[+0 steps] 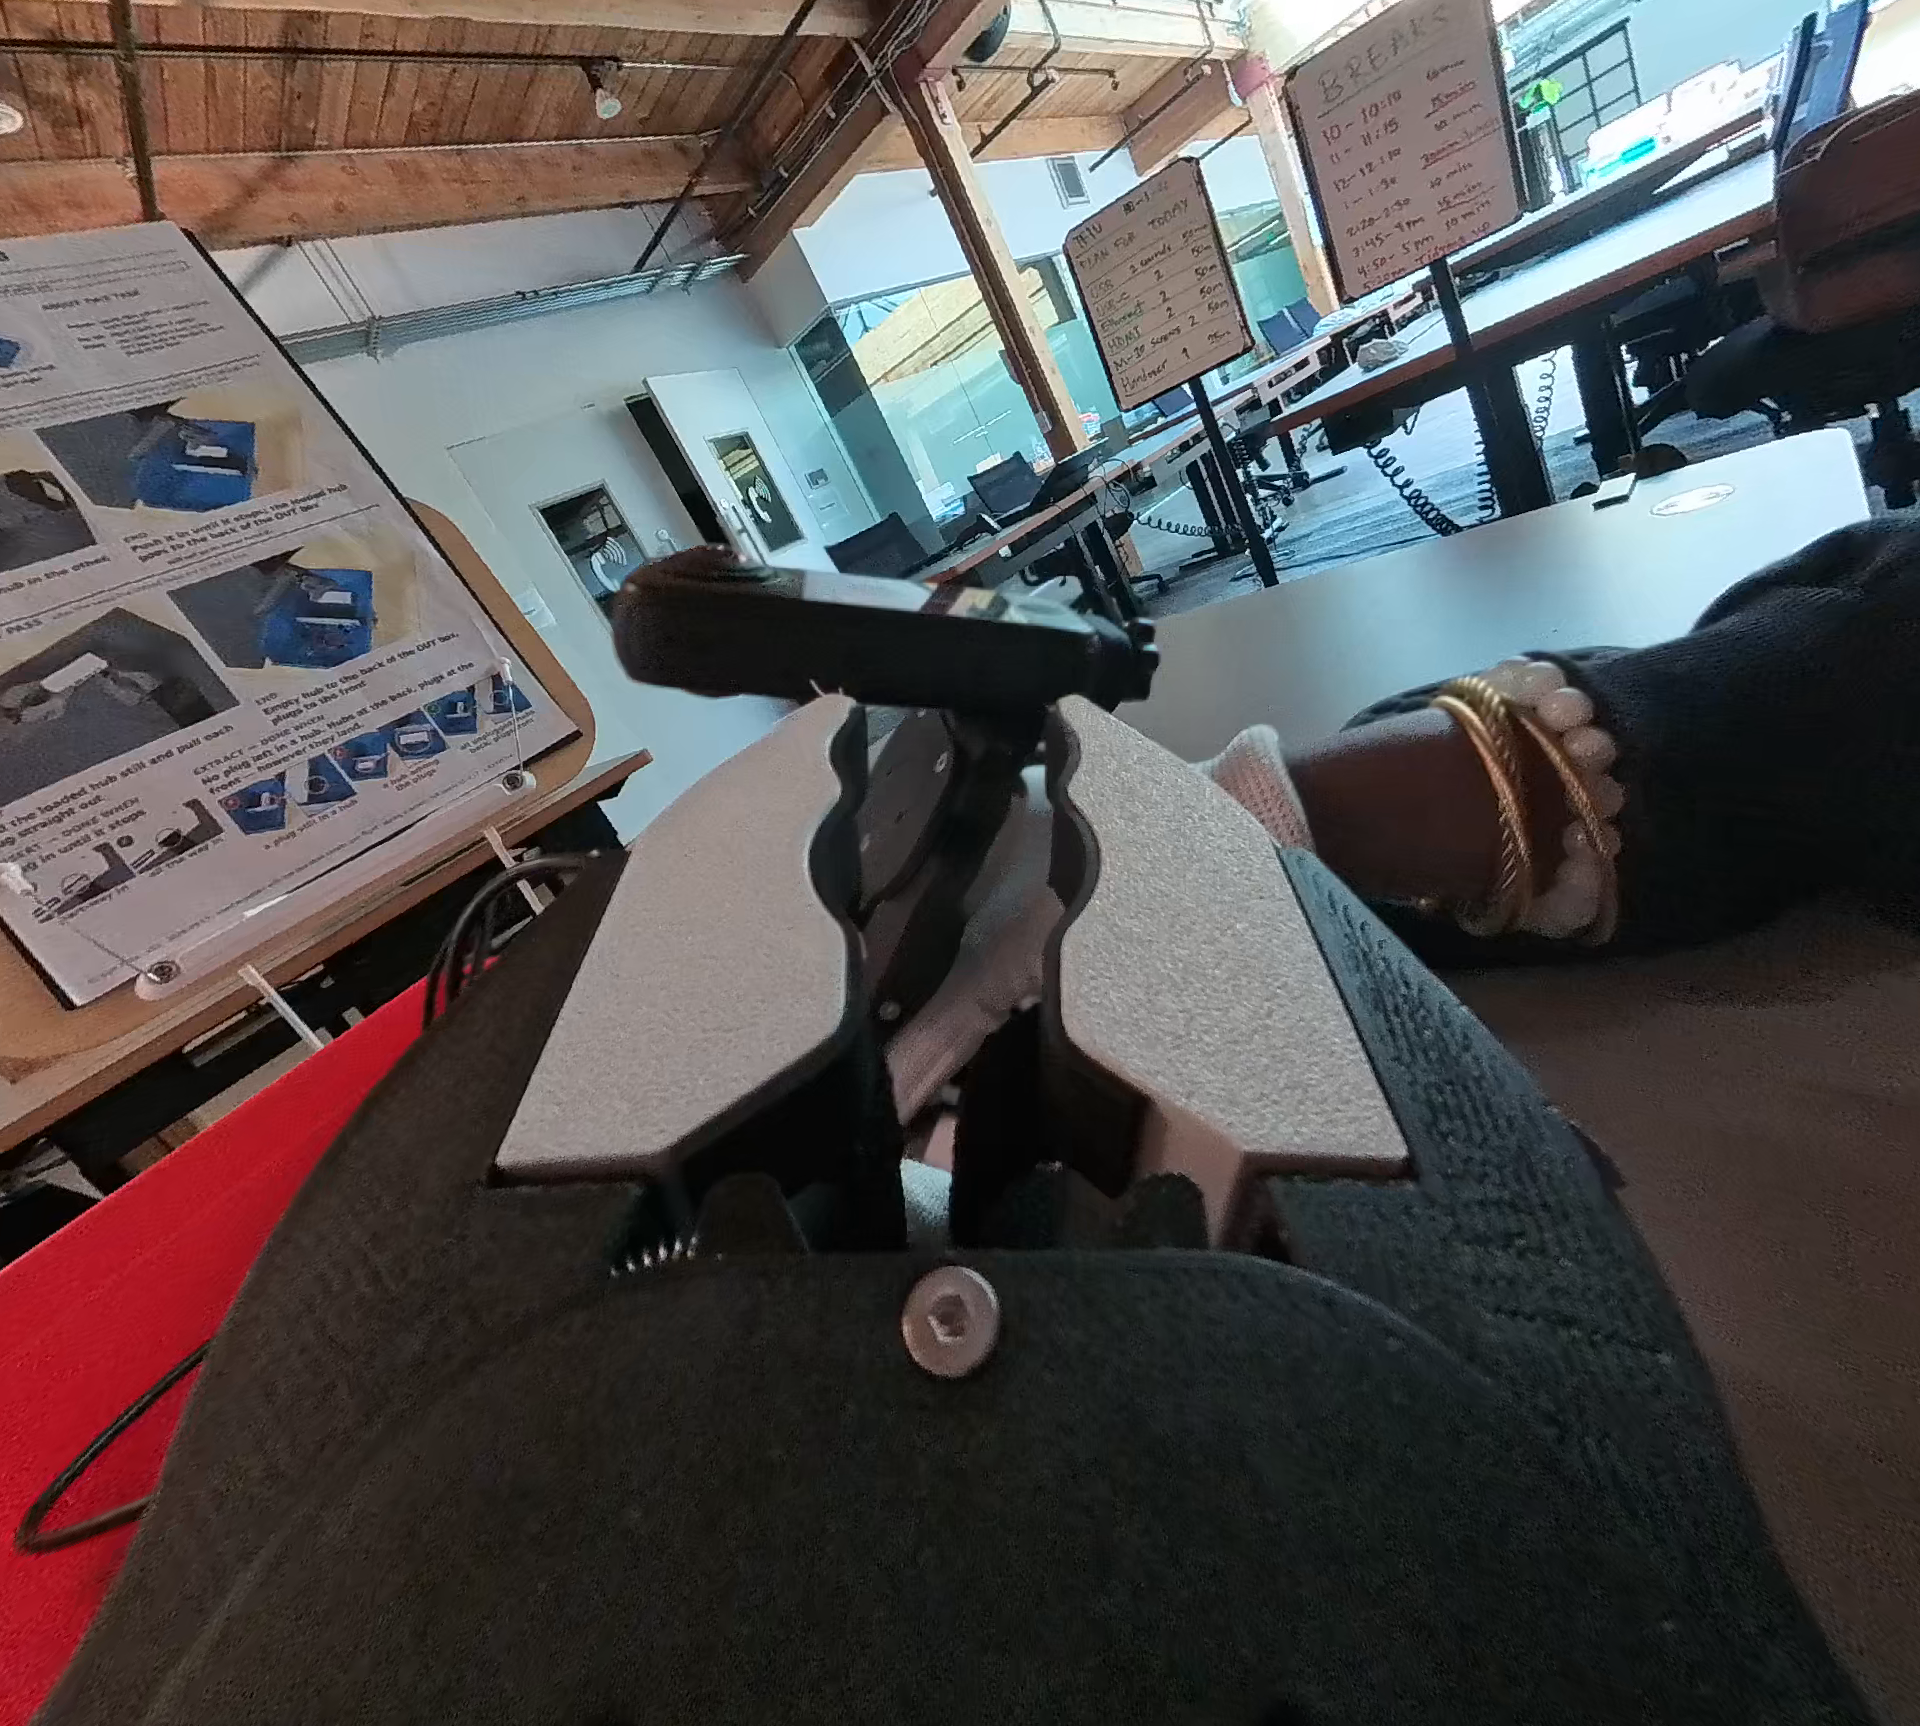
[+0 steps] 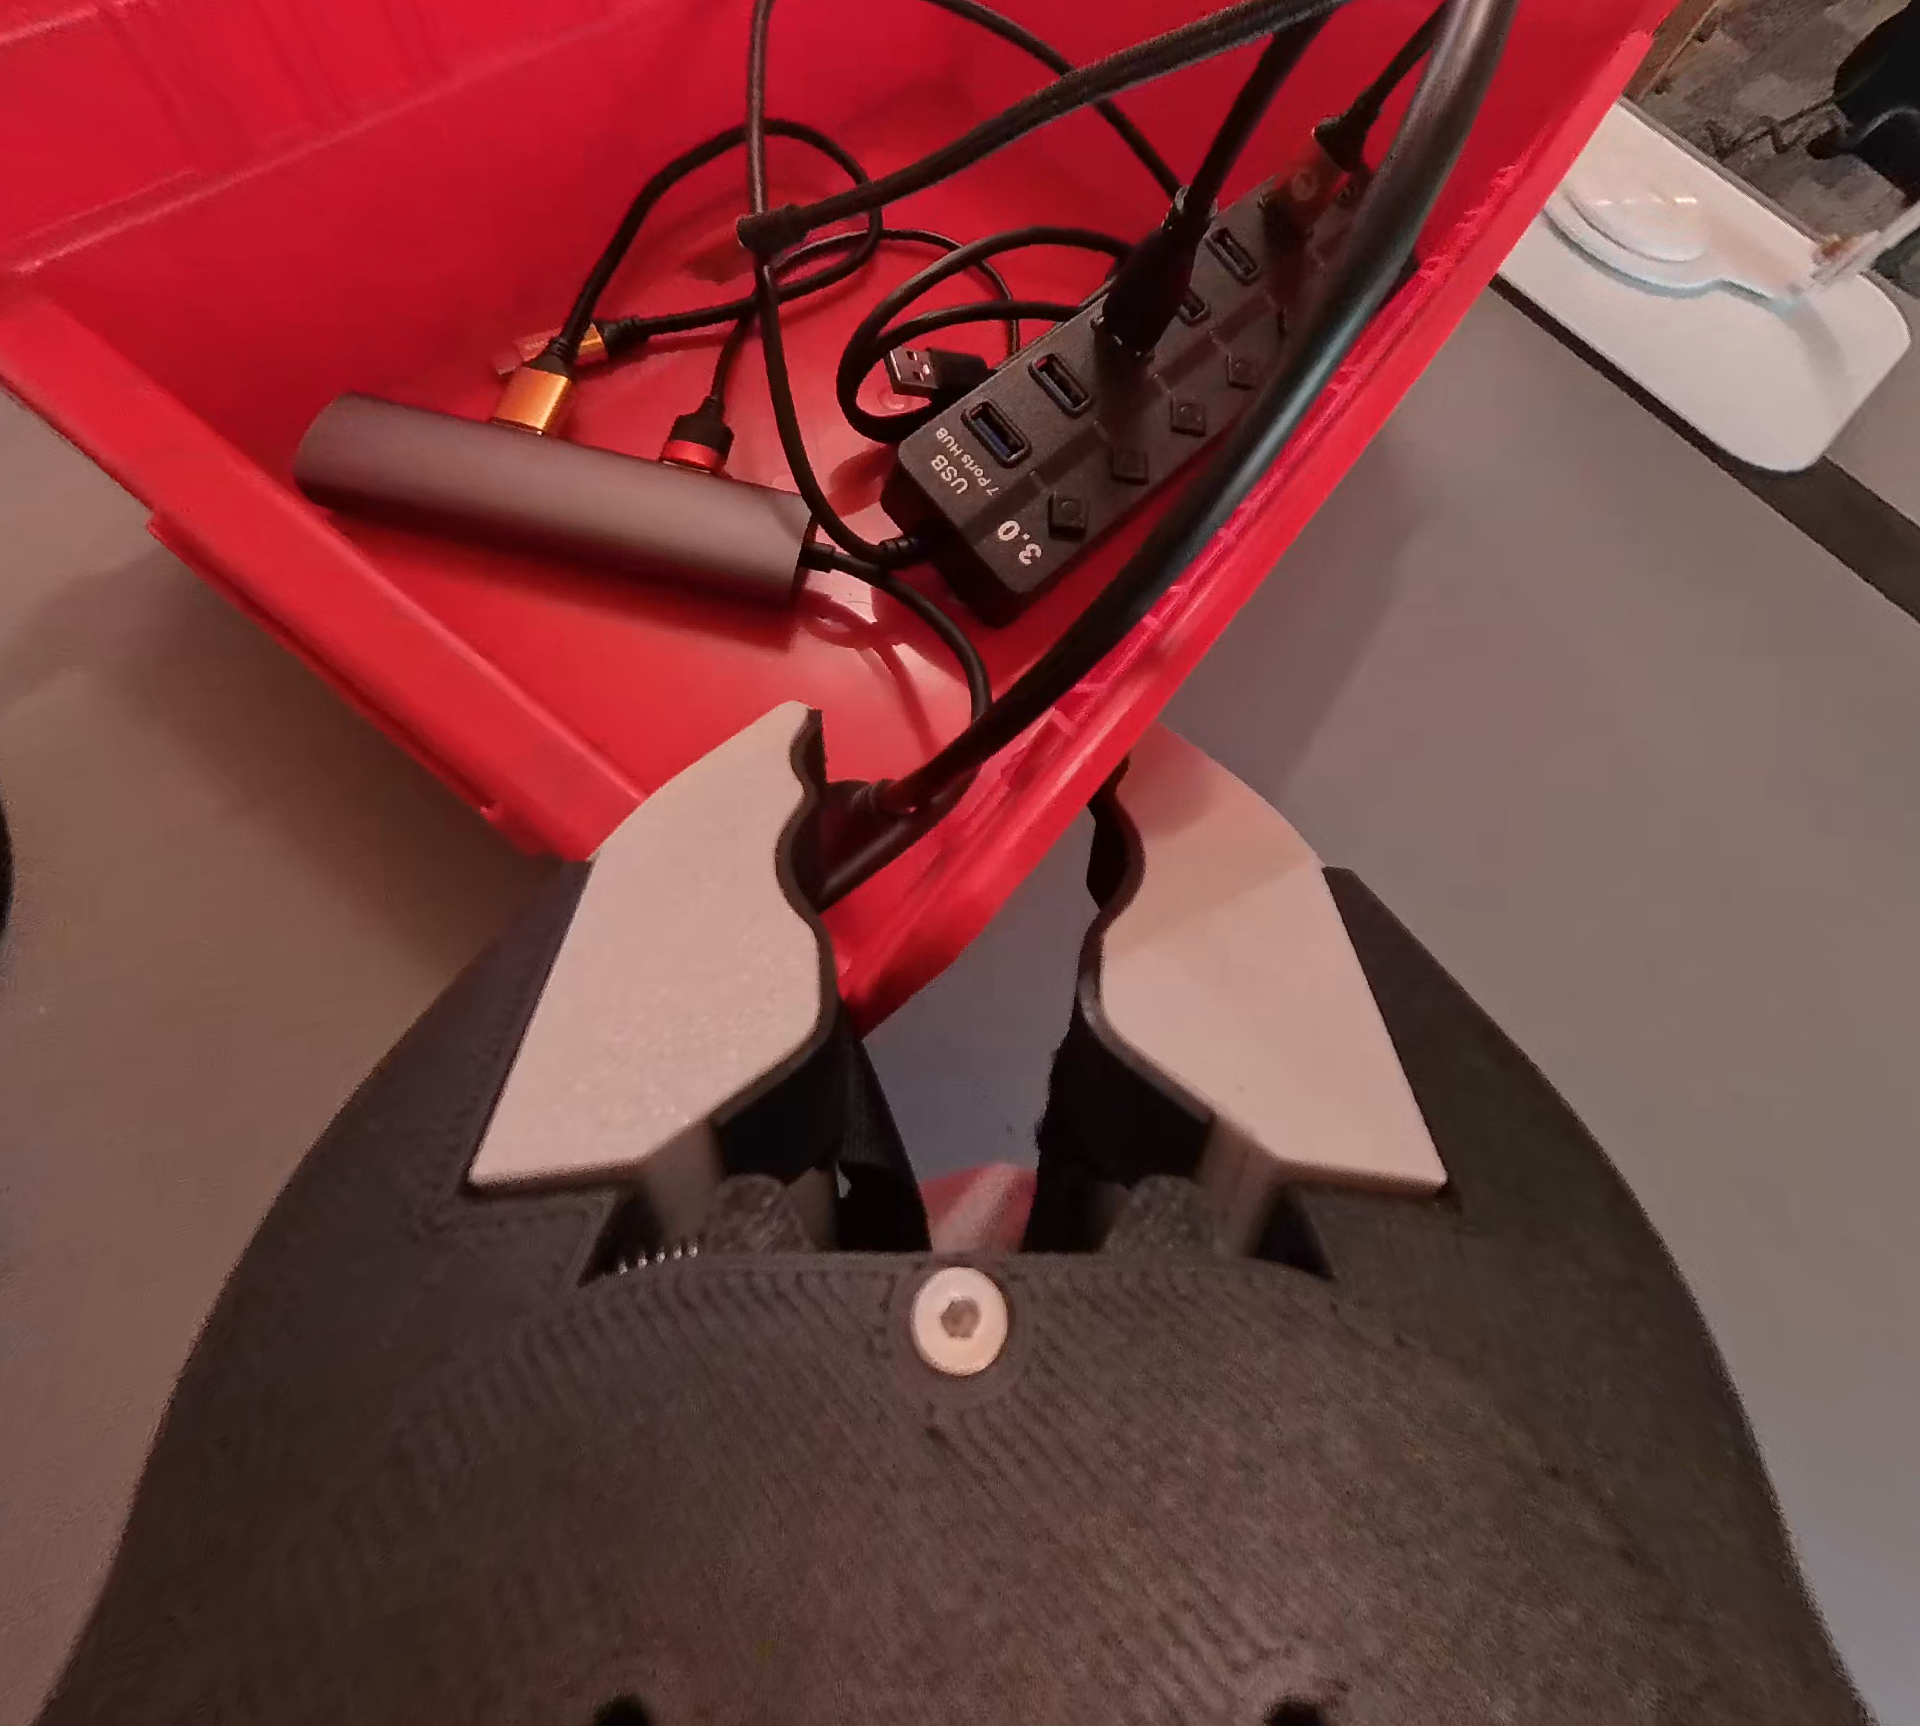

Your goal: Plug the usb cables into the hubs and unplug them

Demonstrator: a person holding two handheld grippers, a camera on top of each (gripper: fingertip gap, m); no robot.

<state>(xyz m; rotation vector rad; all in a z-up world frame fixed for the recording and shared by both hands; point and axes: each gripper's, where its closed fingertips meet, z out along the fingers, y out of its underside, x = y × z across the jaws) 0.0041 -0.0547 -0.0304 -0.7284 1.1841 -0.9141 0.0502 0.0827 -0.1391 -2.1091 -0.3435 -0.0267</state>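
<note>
We saw the right gripper (image 2: pixel 961 829) parted over the near corner of the red bin (image 2: pixel 312 118), one finger inside by a black cable (image 2: pixel 1091 637), gripping nothing we could make out. Inside the bin lay a grey hub (image 2: pixel 540 497) and, beside it, a black hub (image 2: pixel 1101 409) with cables plugged in. The left gripper (image 1: pixel 951 746), raised beside the bin, clasped a black hub (image 1: pixel 862 632).
</note>
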